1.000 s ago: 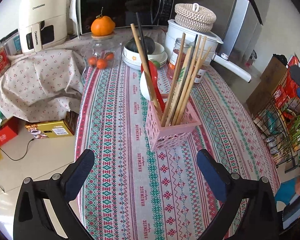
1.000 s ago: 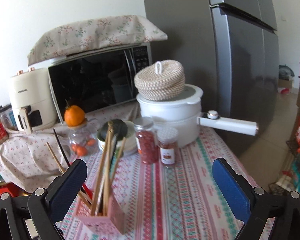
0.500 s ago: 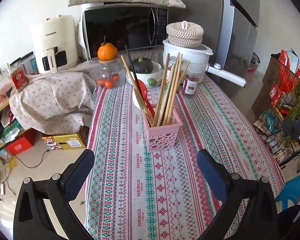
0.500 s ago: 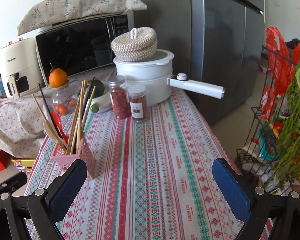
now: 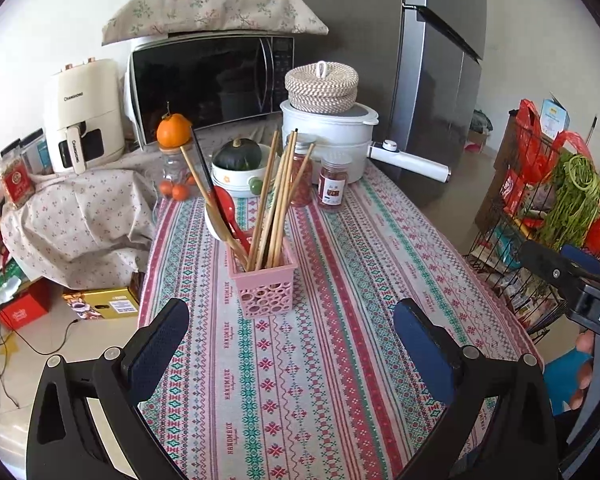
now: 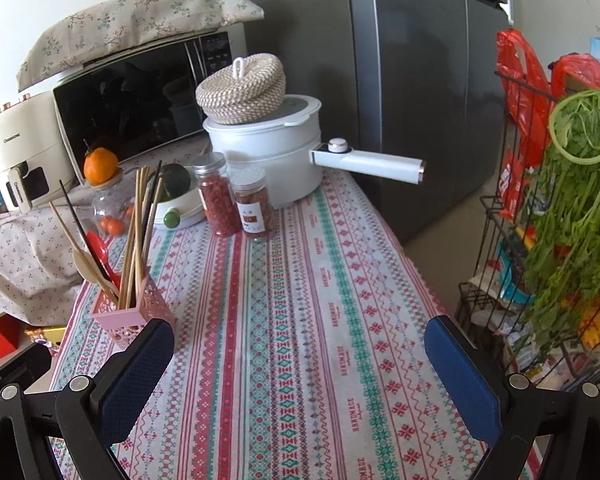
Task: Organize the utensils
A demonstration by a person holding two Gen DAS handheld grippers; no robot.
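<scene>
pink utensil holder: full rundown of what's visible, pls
The pink utensil holder is a small square basket, plastic by the look, with round cut-outs in its walls. It stands upright on the patterned tablecloth, toward the table's left edge. Inside, wooden chopsticks lean together, and a wooden spoon, a red spoon and a dark stick tilt left. Neither gripper touches it.

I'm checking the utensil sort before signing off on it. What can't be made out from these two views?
- Lower ends of the chopsticks and spoons: hidden inside the pink holder, both views.
- Exact chopstick count: they overlap, both views.
- Jar labels: too small to read.
- Right claw, seen from the left wrist view: mostly cut off by the frame edge.
</scene>
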